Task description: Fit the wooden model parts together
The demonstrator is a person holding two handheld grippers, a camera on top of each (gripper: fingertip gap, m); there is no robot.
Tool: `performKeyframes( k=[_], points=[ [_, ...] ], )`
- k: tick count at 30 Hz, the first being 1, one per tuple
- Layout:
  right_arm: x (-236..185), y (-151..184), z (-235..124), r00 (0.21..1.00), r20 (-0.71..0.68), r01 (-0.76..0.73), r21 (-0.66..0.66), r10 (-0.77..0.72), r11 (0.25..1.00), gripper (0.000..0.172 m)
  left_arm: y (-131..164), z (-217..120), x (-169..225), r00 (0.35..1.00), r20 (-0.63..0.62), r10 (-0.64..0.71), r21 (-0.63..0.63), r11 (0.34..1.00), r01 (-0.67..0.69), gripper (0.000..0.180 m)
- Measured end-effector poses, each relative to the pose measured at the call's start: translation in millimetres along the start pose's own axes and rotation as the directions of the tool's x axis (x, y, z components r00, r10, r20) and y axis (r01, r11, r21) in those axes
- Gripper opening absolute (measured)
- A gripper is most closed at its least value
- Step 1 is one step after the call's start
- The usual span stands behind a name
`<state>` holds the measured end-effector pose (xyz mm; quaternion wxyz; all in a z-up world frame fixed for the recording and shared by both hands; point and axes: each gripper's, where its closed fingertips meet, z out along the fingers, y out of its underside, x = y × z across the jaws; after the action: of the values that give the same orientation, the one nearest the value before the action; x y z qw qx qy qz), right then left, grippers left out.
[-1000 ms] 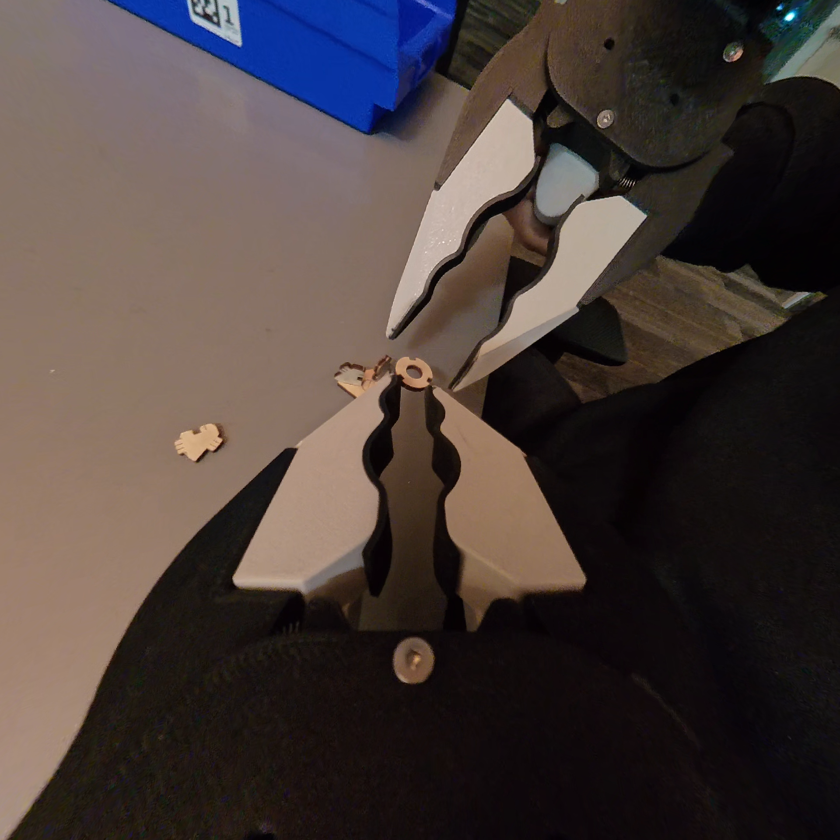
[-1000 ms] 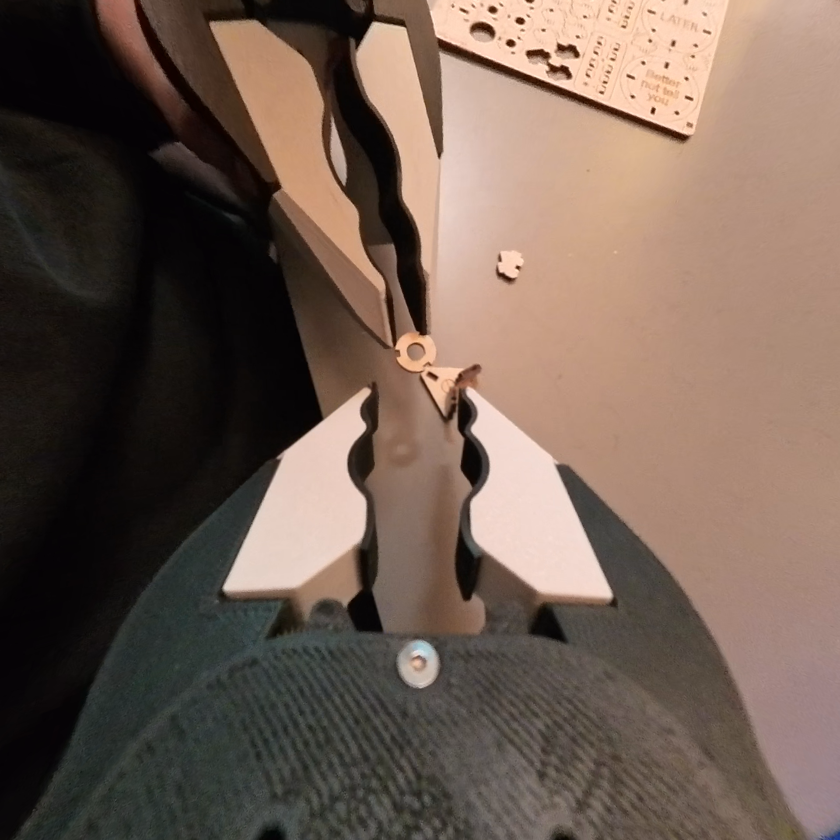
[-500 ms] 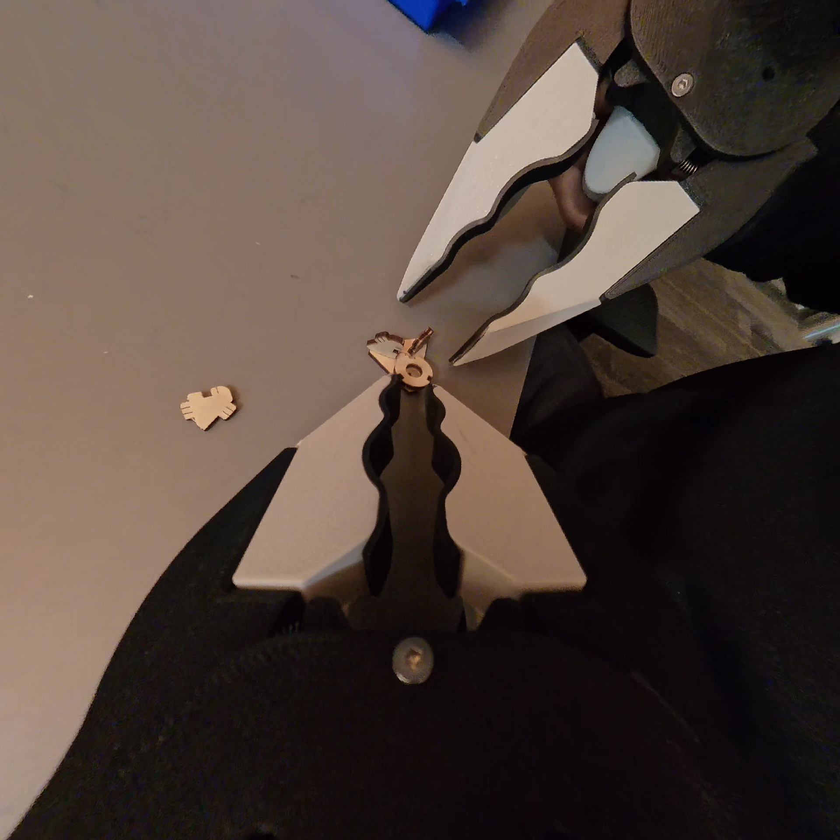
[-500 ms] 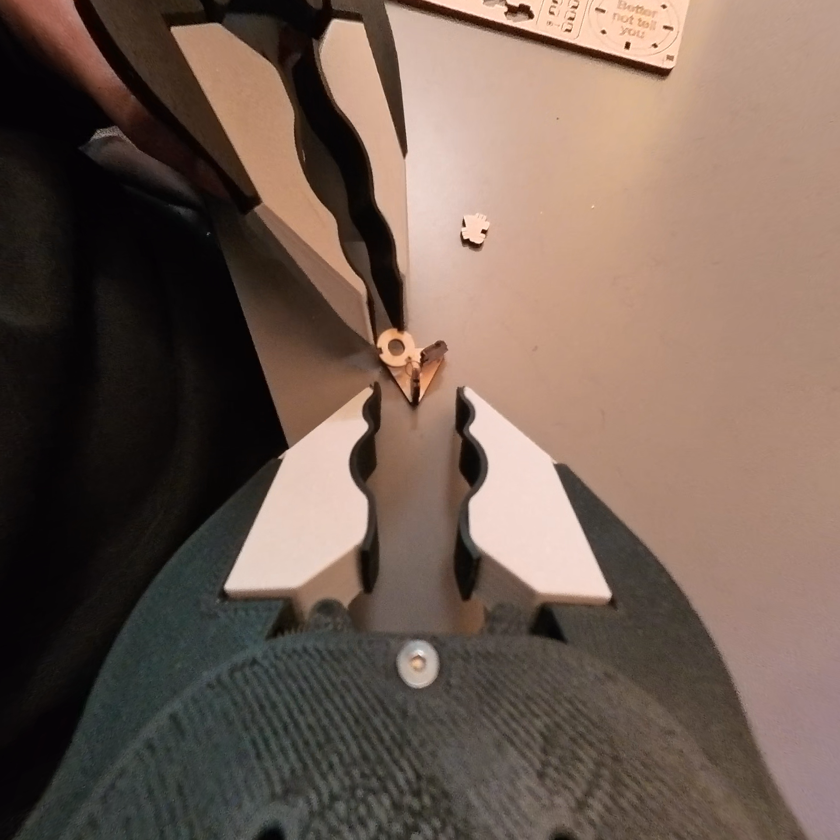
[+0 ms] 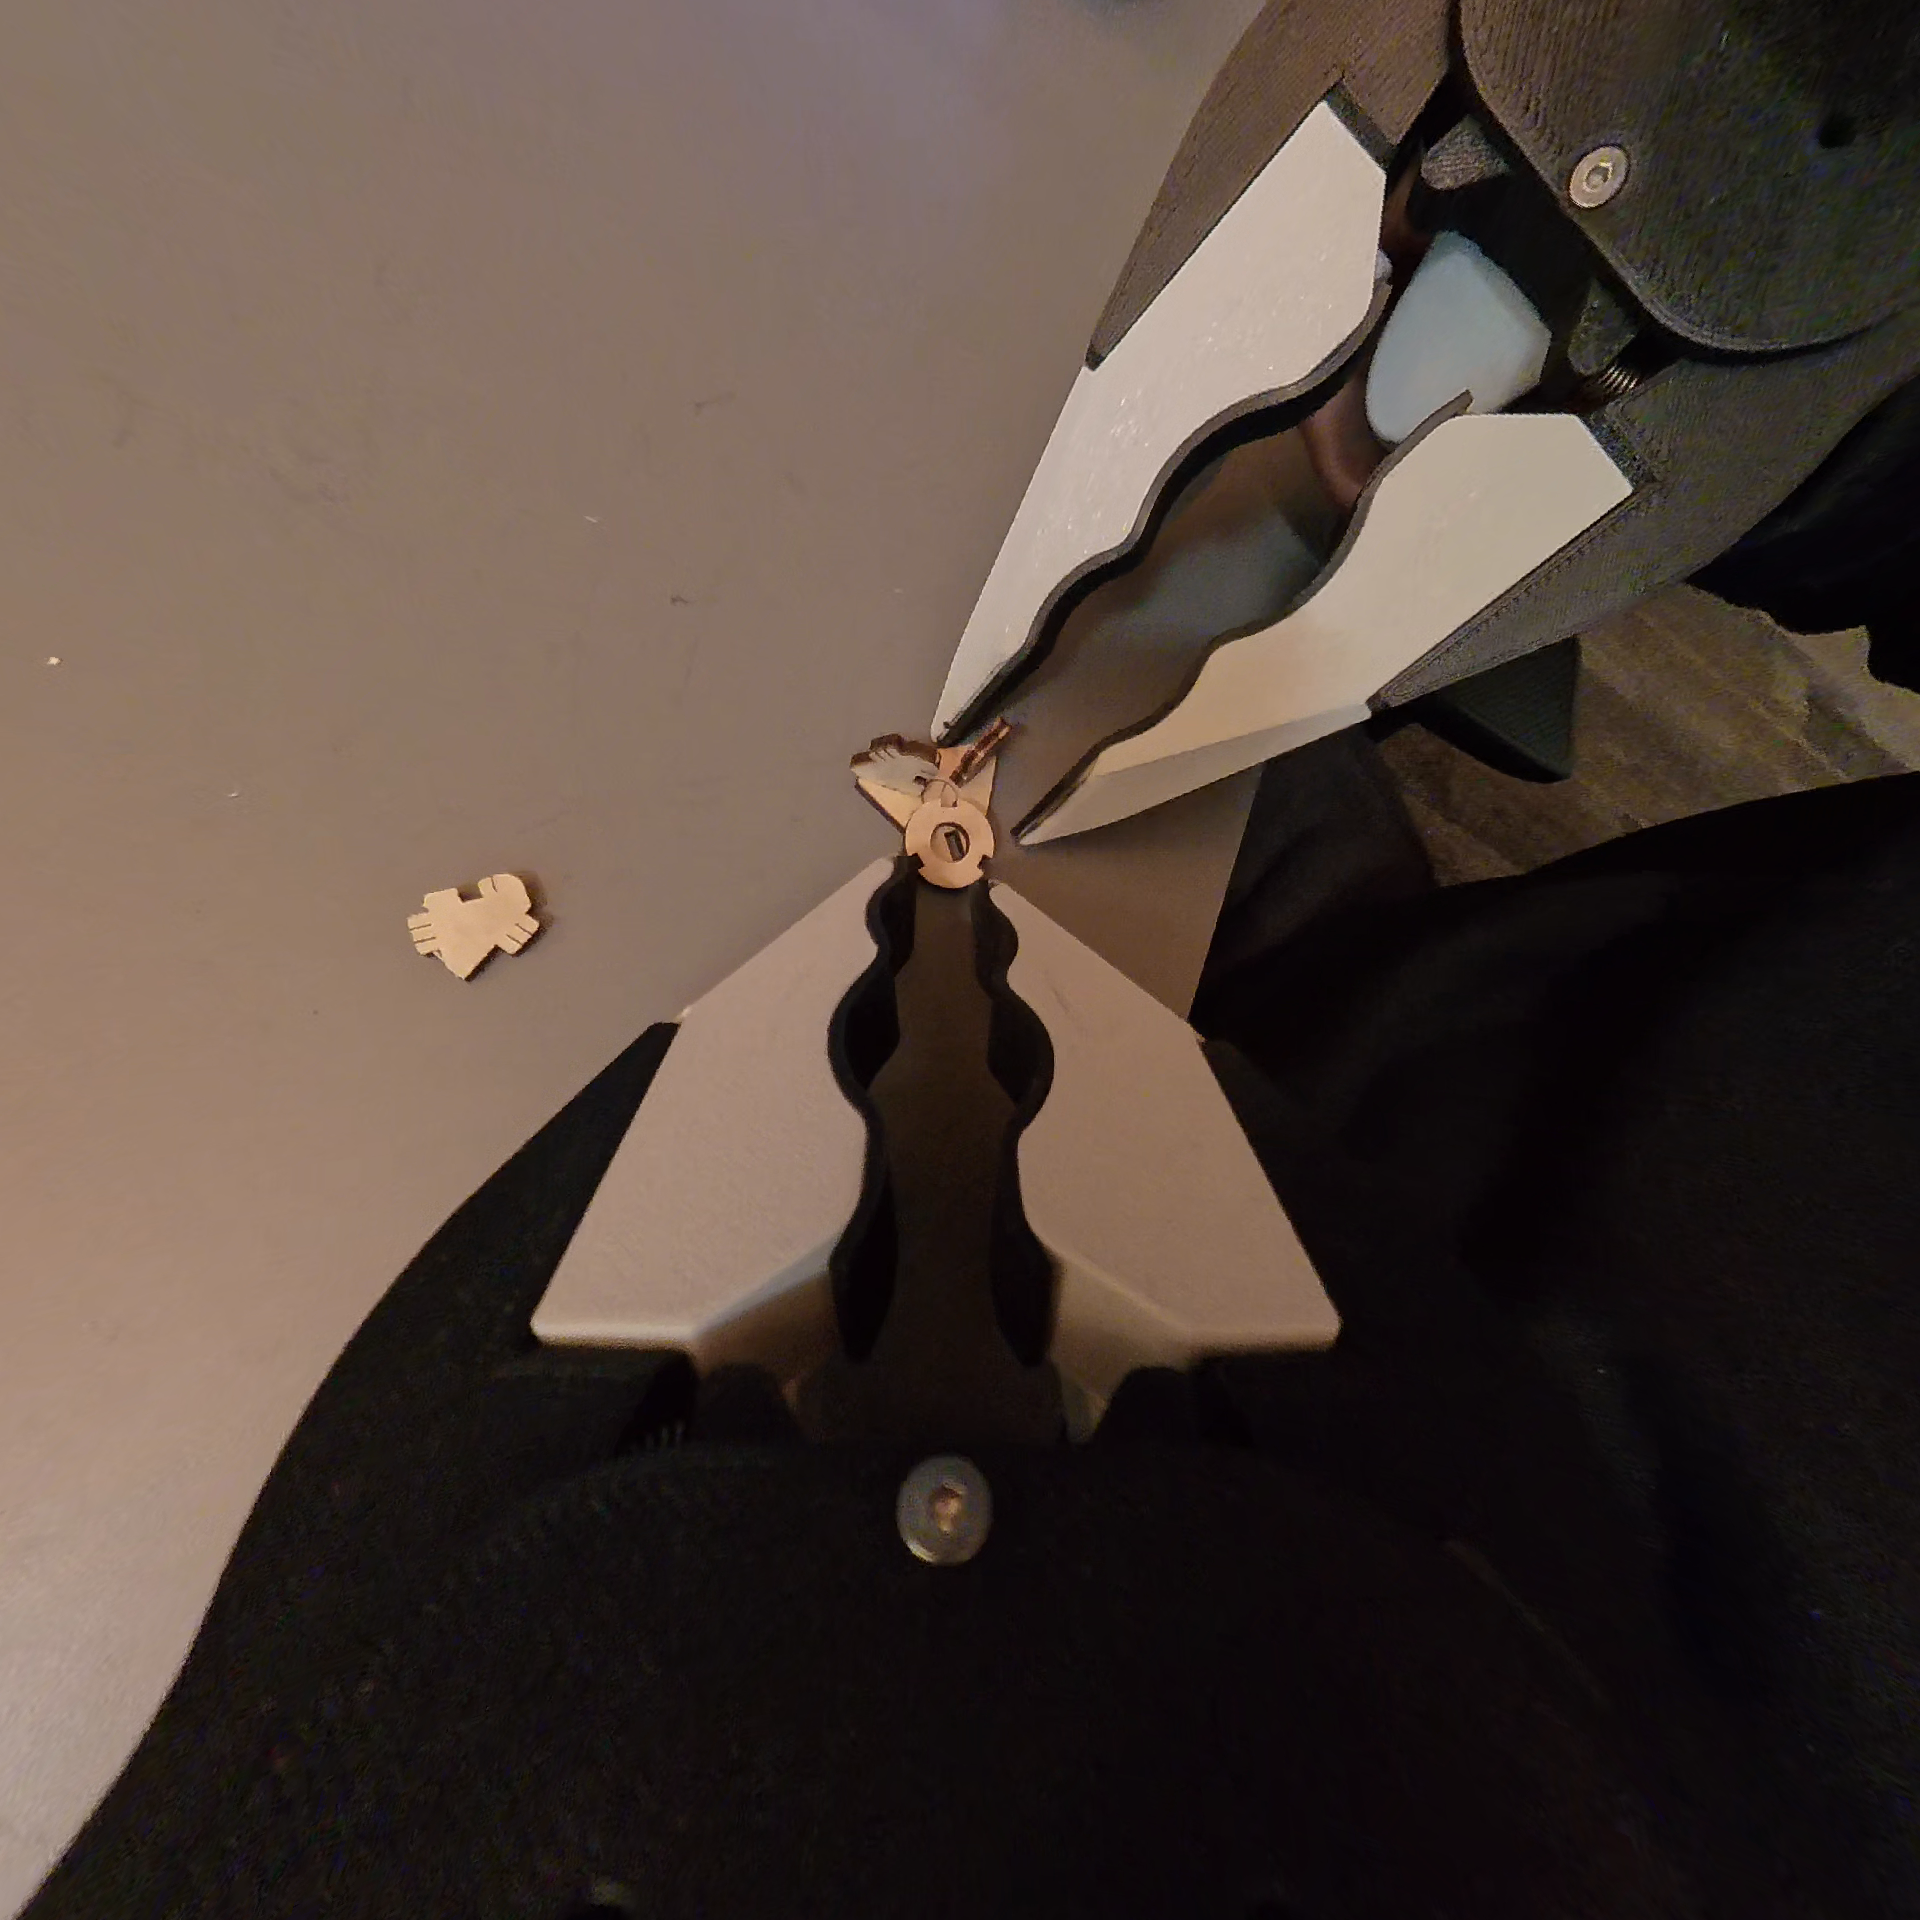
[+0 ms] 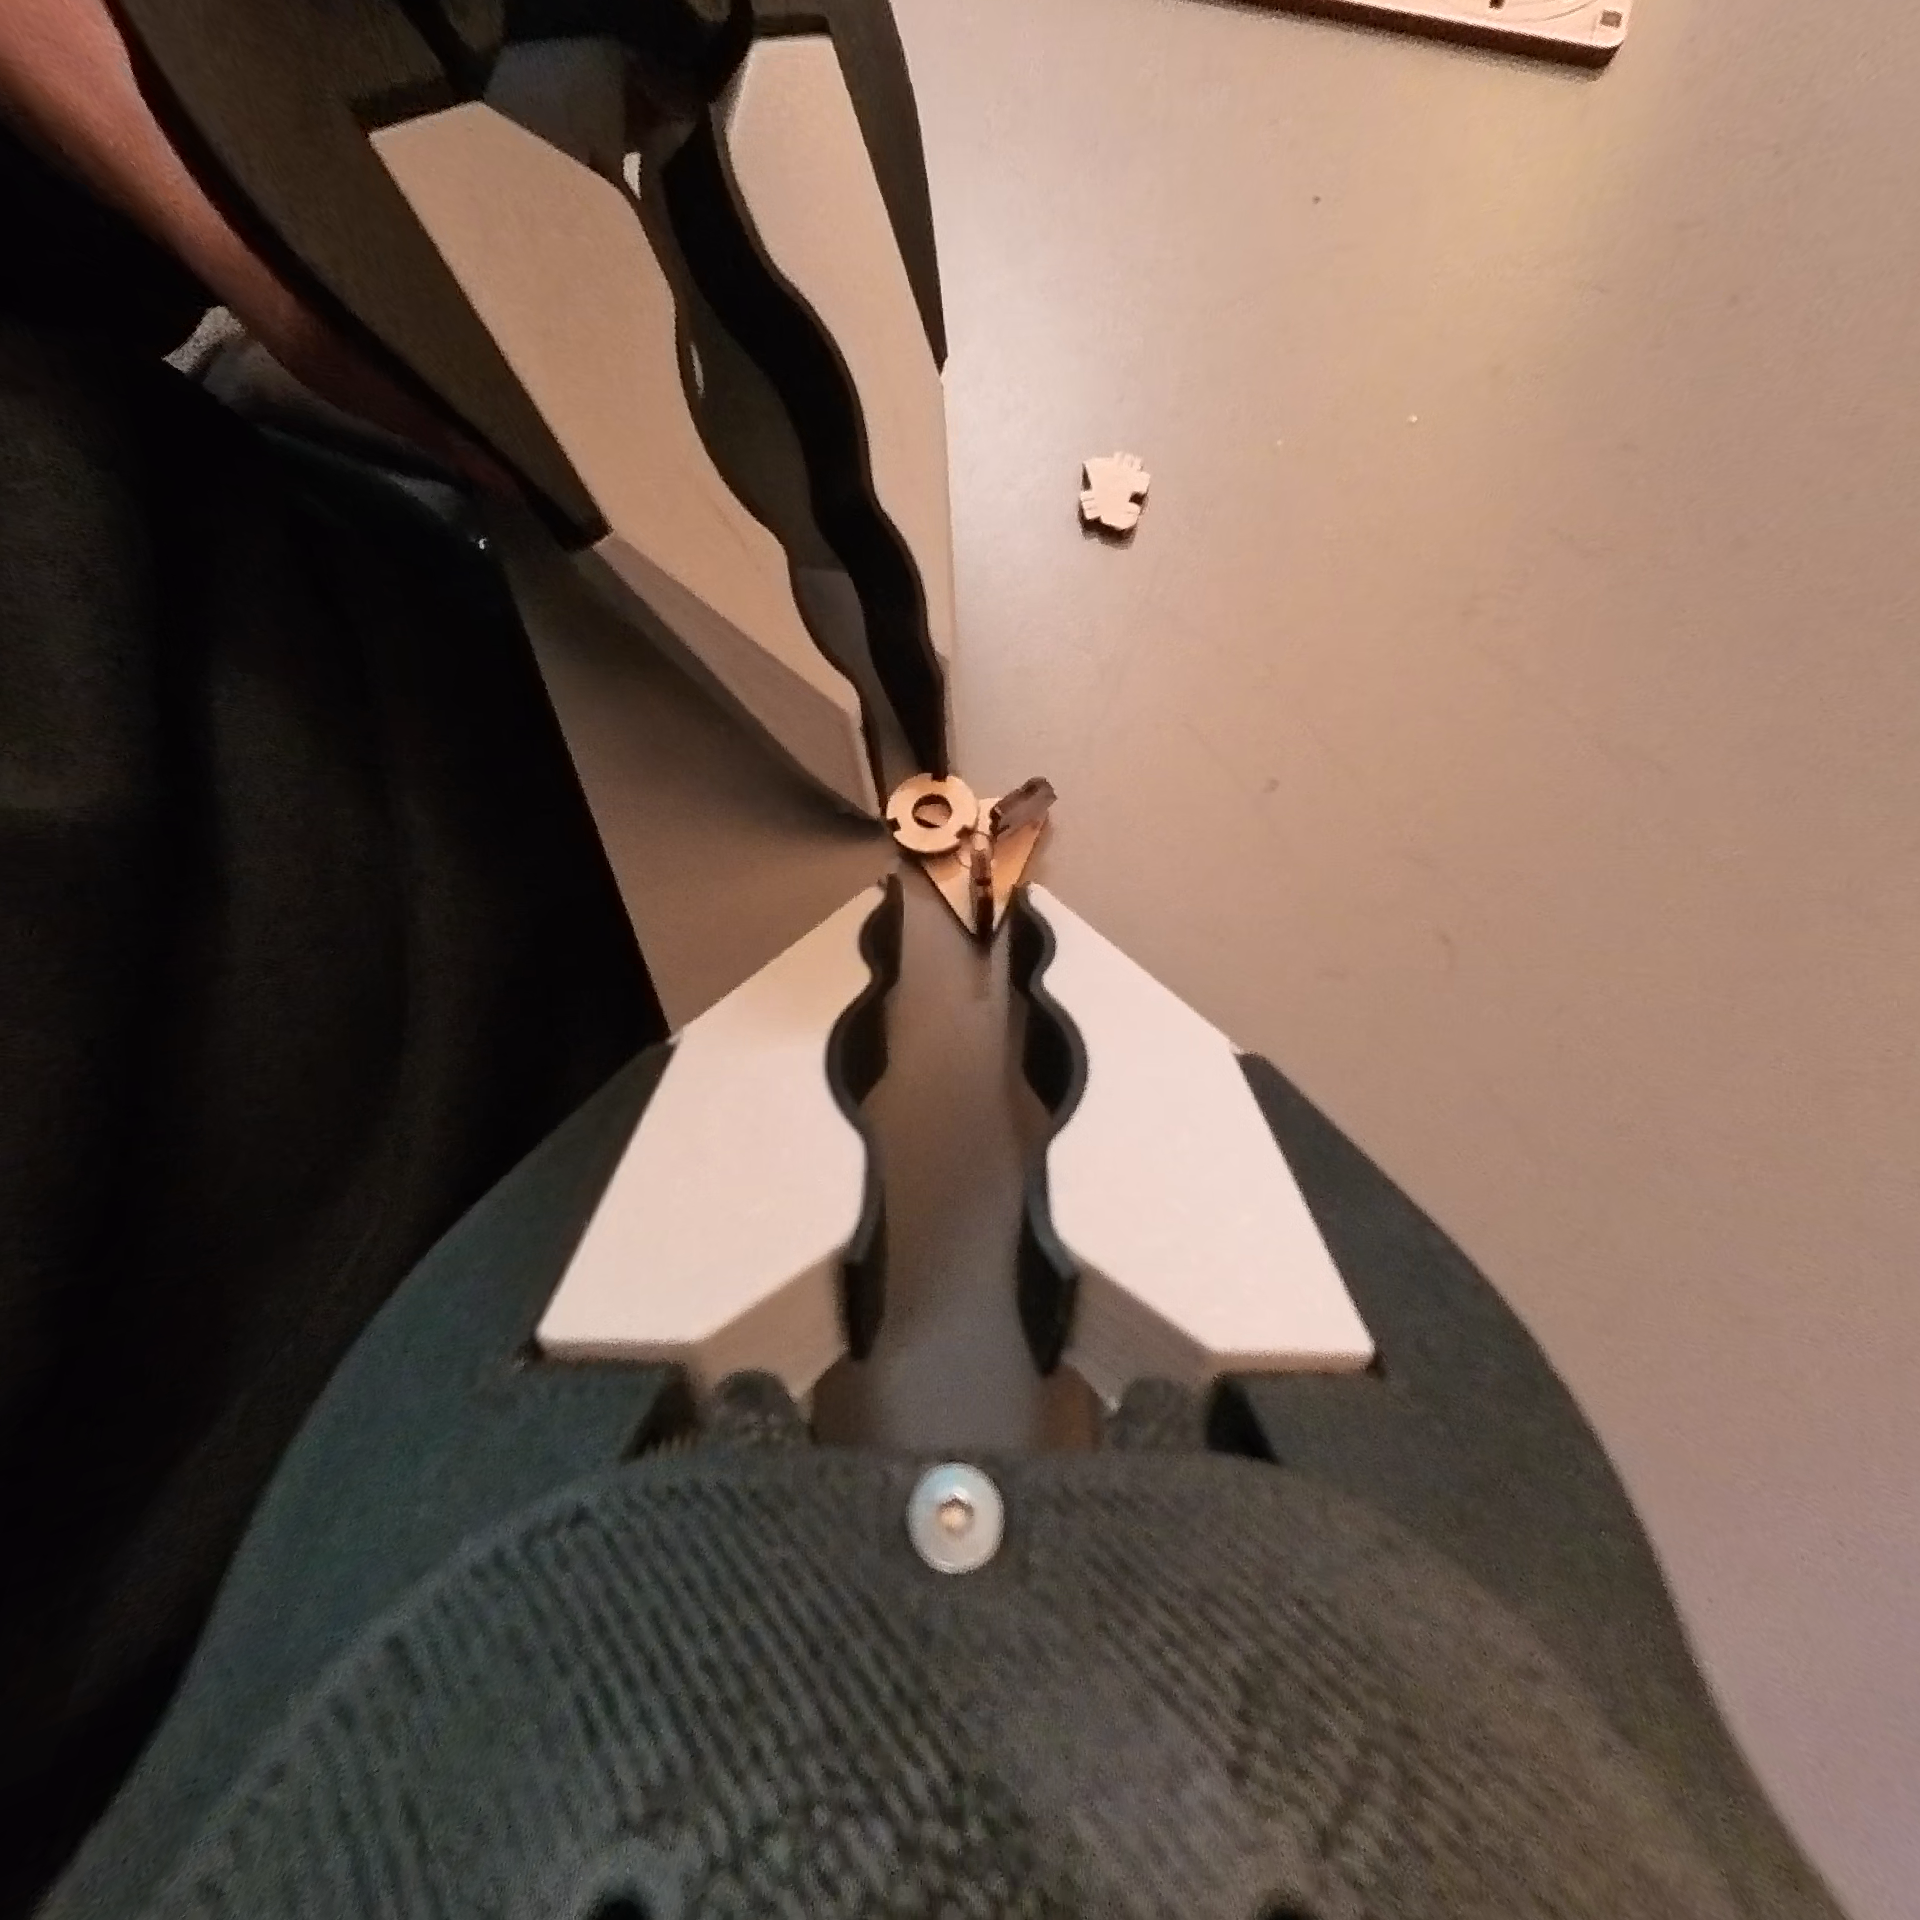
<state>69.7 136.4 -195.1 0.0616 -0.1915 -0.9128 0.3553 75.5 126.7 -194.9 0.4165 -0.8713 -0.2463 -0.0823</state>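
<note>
At frame centre, the left gripper (image 5: pixel 943 883) pinches a small notched wooden ring (image 5: pixel 948 840). Just beyond, the right gripper (image 6: pixel 954 902) stands part open around a triangular wooden piece (image 6: pixel 982 871), one fingertip (image 6: pixel 1023 906) touching. Left, a loose wooden cutout (image 5: pixel 473 923) lies on the grey table (image 5: pixel 416 416).

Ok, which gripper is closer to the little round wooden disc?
Left. The left gripper pinches the round disc at its fingertips; the right gripper sits just beyond it, its fingers straddling the triangular piece.
</note>
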Motion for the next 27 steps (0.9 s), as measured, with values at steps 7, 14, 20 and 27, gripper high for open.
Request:
performKeyframes(
  k=[7,14,20,27],
  points=[
    [0.8,-0.6,0.4,1.000,-0.002,-0.022,-0.001,0.022,1.000,0.017,-1.0,-0.4,-0.6,0.999,0.038,0.033,0.007,0.999,-0.033,0.020],
    [1.5,-1.5,1.3,0.999,-0.006,-0.042,0.006,0.042,0.999,0.013,-0.6,1.5,-0.7,0.995,0.073,0.064,-0.004,0.998,-0.064,0.014],
    [2.0,-1.6,1.5,0.999,-0.005,-0.053,0.013,0.053,0.998,0.012,-2.9,-0.6,1.8,0.993,0.075,0.086,0.016,0.996,-0.088,0.014],
    [0.4,-2.5,2.4,0.999,-0.001,-0.050,0.013,0.050,0.999,0.011,-3.7,-1.1,4.8,0.995,0.049,0.086,0.025,0.996,-0.087,0.013]
  ],
)
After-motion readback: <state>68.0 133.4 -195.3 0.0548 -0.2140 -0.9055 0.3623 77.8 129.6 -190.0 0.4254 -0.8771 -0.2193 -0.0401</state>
